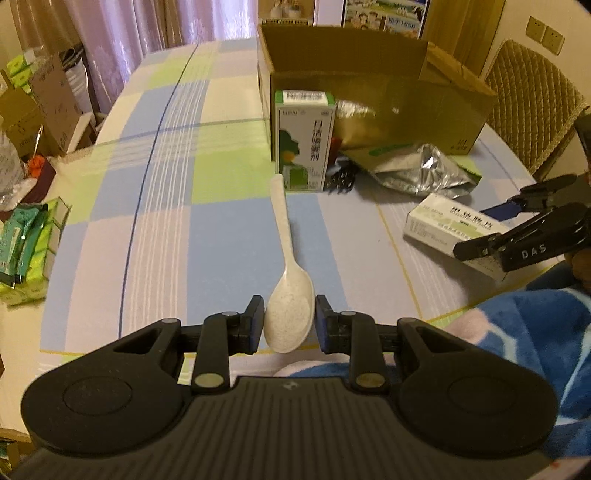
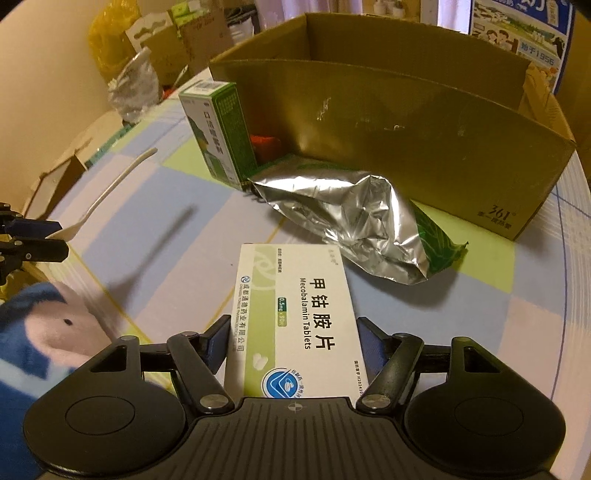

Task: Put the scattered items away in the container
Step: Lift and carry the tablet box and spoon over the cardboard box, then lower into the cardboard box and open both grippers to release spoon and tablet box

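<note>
We see a dim room with warm yellow light. Both pictures bend a lot at the edges, and the corners go black. The foil bag (image 2: 354,218) shines with bright spots. The spoon (image 2: 107,192) throws a soft dark shadow on the tablecloth (image 2: 207,266). Far things look fuzzy.

L hand-held gripper (image 1: 290,320) clamped, R hand-held gripper (image 2: 291,345) clamped, both angled down.

- "Mecobalamin Tablets," "0.5mg × 90" and "甲钴胺片" appear on the white tablet box (image 2: 295,325), near centre.
- "361°" marks the cardboard box (image 2: 501,212), far right corner.
- "DAS" is embossed on the right gripper (image 1: 480,229).
- "1956" shows on the far poster (image 2: 524,33).
</note>
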`<state>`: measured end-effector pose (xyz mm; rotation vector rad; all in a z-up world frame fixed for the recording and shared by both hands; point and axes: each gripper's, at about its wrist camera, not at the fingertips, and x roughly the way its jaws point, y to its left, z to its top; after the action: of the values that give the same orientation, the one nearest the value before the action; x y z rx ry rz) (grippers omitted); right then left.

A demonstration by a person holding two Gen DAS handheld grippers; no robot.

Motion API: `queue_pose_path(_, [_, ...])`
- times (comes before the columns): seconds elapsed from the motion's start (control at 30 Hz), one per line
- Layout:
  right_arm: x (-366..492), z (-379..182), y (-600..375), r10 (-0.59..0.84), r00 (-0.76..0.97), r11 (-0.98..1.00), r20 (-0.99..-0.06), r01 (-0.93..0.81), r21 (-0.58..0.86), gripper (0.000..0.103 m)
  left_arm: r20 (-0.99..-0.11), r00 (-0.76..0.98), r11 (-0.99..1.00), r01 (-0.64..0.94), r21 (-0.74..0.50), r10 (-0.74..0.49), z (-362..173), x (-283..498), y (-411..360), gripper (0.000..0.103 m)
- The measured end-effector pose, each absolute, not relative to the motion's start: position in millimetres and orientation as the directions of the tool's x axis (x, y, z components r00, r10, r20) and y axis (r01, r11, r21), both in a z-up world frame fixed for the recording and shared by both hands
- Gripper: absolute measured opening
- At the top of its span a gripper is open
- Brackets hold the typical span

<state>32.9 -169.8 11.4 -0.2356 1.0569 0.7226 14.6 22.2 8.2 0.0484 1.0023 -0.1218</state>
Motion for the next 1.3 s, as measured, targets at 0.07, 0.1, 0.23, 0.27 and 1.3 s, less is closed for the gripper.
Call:
queue_pose_path(0.07, [32, 13, -171, 0.425, 0.304, 0.759, -0.853, -0.634, 0.152, 0.068, -0.836, 0.542, 0.991, 0.132, -0.012, -0.082, 13, 13, 20, 0.024])
queue_pose_path(0.1, [32, 14, -172, 0.43, 0.311, 0.76, -0.848, -0.632, 0.154, 0.068, -0.834, 0.546, 0.991, 0.135, -0.011, -0.084, 15, 13, 19, 0.024])
queue_pose_path(0.23, [29, 22, -178, 0.462, 0.345, 0.765, -0.817, -0.621, 0.17, 0.068, -0.821, 0.564, 0.99, 0.143, -0.012, -0.091, 24, 11, 16, 0.024])
queue_pose_path(0.27, [28, 24, -179, 0.468, 0.356, 0.768, -0.809, -0.616, 0.173, 0.068, -0.817, 0.569, 0.989, 0.147, -0.011, -0.093, 26, 10, 14, 0.024])
queue_pose_path(1.3, [101, 142, -216, 0.476, 0.593, 0.855, -0.649, -0.486, 0.183, 0.068, -0.714, 0.675, 0.96, 0.279, 0.013, -0.187, 96, 102, -47, 0.024])
